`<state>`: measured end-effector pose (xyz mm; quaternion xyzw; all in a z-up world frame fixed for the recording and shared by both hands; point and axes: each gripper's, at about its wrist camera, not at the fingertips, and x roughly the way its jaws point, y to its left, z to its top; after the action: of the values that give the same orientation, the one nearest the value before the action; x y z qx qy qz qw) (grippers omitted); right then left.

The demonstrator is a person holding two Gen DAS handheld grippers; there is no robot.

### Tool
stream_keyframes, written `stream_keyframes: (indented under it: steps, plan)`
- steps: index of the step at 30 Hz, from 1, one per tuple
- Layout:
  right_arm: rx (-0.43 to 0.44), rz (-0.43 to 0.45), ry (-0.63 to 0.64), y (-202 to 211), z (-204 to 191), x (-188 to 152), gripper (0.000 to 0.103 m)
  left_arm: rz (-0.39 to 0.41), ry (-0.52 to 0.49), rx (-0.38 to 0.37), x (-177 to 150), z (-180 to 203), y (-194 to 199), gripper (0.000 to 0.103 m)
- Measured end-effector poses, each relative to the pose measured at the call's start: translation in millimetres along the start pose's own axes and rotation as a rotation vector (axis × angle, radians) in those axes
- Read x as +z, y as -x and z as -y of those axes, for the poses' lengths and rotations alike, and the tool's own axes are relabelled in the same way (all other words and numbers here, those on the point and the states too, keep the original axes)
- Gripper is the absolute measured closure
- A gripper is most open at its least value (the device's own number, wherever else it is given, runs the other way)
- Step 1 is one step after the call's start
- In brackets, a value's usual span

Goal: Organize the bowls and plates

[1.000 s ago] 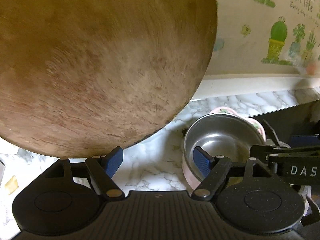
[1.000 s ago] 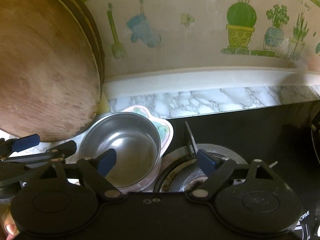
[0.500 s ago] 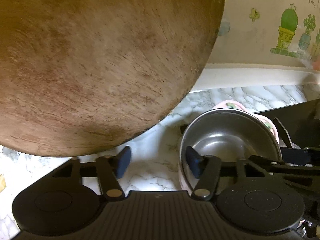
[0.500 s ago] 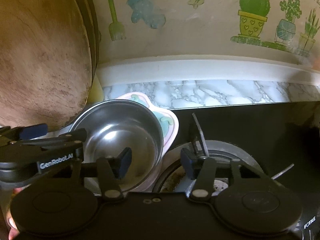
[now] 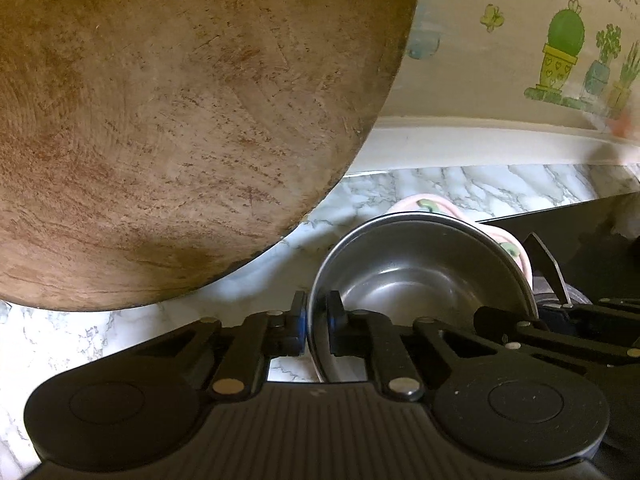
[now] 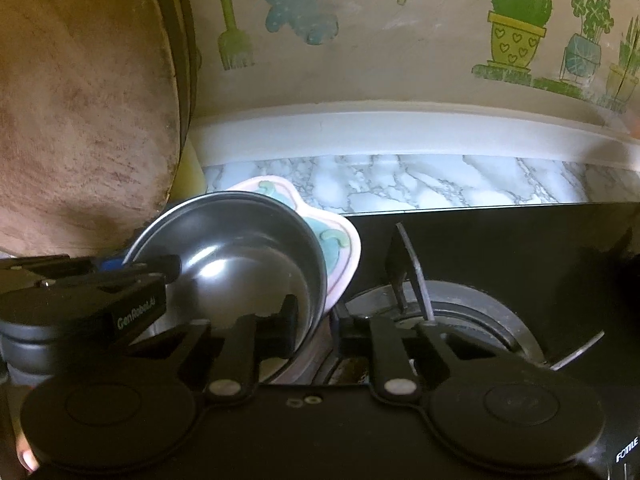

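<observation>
**Both tongs have bitten onto the bowl's rim**

A second ago both tongs stood spread wide near the steel bowl (image 5: 420,276); now the left tongs (image 5: 314,326) pinch its rim on the side nearest the board, one pad inside and one outside. The right tongs (image 6: 314,326) are closing on the opposite rim — the steel wall sits between them, and the pink edge beside it may be caught too, though the view is too dark to be sure. So the grasp looks made, and lifting the bowl is likely next.

The bowl sits in a pink flower-shaped plate (image 6: 340,248) on the marble worktop (image 5: 480,188), just beside the black hob (image 6: 500,240).

Obstacles are close — the big round wooden board (image 5: 180,120) leans against the wall over the bowl's left side, and the burner's pan support (image 6: 408,264) rises just to its right.
</observation>
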<state>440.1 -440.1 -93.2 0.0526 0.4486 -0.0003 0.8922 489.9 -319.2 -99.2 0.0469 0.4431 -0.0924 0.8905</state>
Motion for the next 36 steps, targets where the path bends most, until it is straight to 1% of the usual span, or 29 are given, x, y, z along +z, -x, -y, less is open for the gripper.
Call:
stream_keyframes:
  steps: [5,9,13,19,25,30,36]
  plan:
    - [-0.001,0.007,-0.013,2,-1,-1,0.089,0.0,-0.004,0.006,-3,-1,8,0.094]
    - [0.001,0.022,-0.003,10,-5,-3,0.09,0.007,-0.005,0.004,-4,-4,19,0.094]
    - [0.003,0.015,-0.016,16,-9,-5,0.091,0.011,0.004,-0.001,-10,-12,32,0.094]
    - [0.02,0.038,-0.017,32,-20,-9,0.092,0.036,0.01,0.017,-19,-25,58,0.094]
    - [0.058,0.06,-0.001,58,-40,-15,0.092,0.064,0.032,0.036,-29,-45,97,0.094]
    - [0.09,0.074,0.014,87,-62,-26,0.092,0.086,0.049,0.048,-44,-60,135,0.094]
    - [0.107,0.095,0.034,128,-87,-47,0.092,0.115,0.047,0.059,-69,-78,182,0.094]
